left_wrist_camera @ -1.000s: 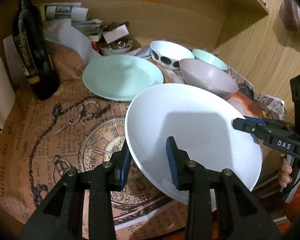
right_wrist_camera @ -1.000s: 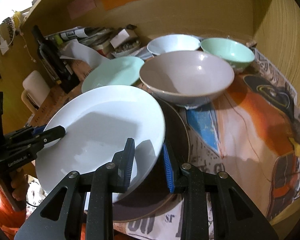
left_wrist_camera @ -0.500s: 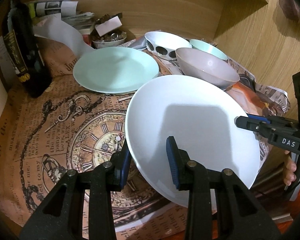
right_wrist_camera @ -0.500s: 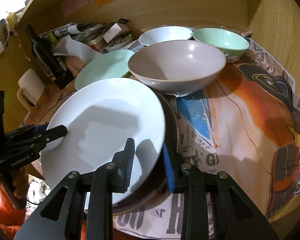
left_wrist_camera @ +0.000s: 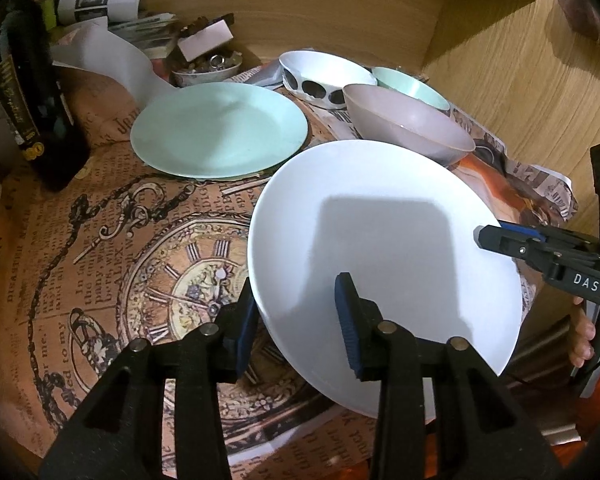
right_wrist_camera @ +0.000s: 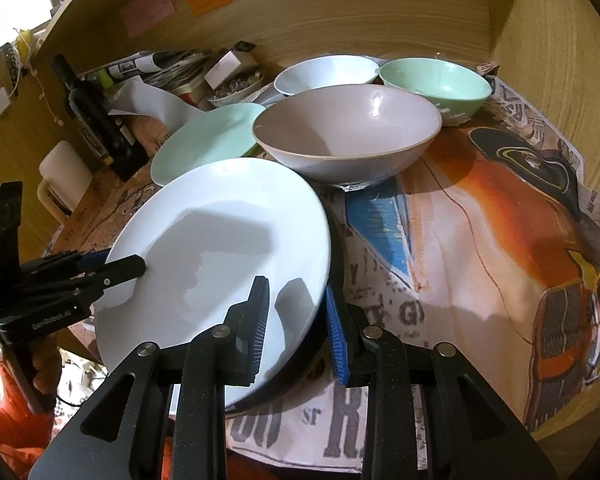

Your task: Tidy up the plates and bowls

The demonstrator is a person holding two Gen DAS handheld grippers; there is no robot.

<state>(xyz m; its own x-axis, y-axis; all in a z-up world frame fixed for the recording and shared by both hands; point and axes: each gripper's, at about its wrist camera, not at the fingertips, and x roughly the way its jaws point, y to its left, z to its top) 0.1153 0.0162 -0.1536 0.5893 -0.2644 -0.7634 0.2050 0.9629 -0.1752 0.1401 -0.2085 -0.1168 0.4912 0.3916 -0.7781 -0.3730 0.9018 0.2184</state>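
You hold a big white plate with both grippers. It is round, smooth and plain, with nothing on it, and it is tipped up above the worktop. Your left gripper has its jaws pinching the near rim of the white plate, one blue pad on top and one under it. Your right gripper pinches the rim on the other side in the same way. Under the white plate, in the right wrist view, you can see the edge of a dark plate lying on the paper cover. There is one more plate, a mint green plate, lying flat farther back. That makes three plates. You can count three bowls too: a pinkish bowl just behind the white plate, a green bowl and a white bowl with dark spots on its side. A dark bottle stands at the left.
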